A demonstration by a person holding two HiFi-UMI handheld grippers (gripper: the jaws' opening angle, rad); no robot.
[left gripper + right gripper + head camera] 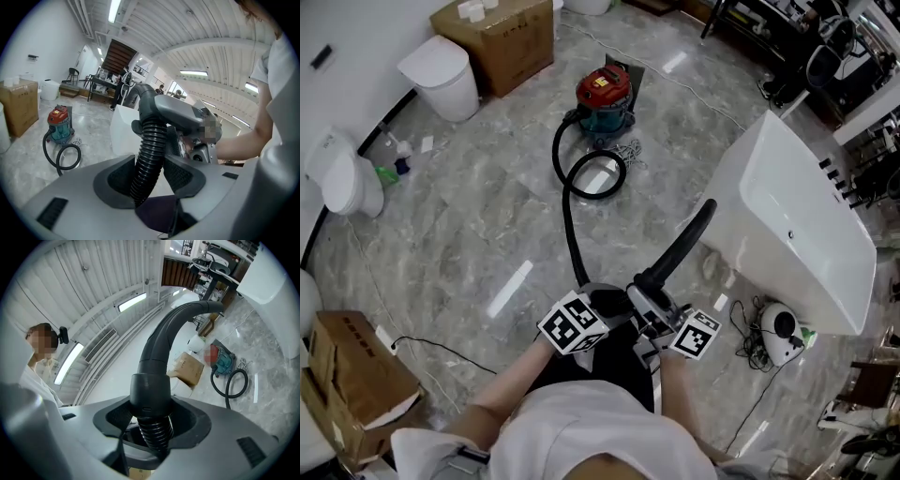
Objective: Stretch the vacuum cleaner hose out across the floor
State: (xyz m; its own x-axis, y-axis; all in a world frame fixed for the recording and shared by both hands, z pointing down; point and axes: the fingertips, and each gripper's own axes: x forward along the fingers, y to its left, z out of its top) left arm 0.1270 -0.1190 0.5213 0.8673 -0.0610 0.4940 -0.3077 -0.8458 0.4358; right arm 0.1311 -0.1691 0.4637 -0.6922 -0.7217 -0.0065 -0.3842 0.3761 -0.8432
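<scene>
A red and teal vacuum cleaner [604, 97] stands on the marble floor at the back. Its black ribbed hose [569, 216] curls in a loop beside it, then runs toward me. My left gripper [602, 306] is shut on the ribbed hose [149, 140] just behind the handle end. My right gripper [651, 302] is shut on the smooth black cuff [149, 392] of the same hose. The curved rigid handle tube [684, 242] sticks out beyond both grippers toward the bathtub. In the left gripper view the vacuum cleaner [59, 123] sits far off at the left.
A white bathtub [797, 225] stands close on the right, with a small white device and its cable [780, 333] at its foot. A toilet [342, 173], a white bin [445, 75] and a cardboard box [502, 37] line the left wall. Another box [347, 375] sits at lower left.
</scene>
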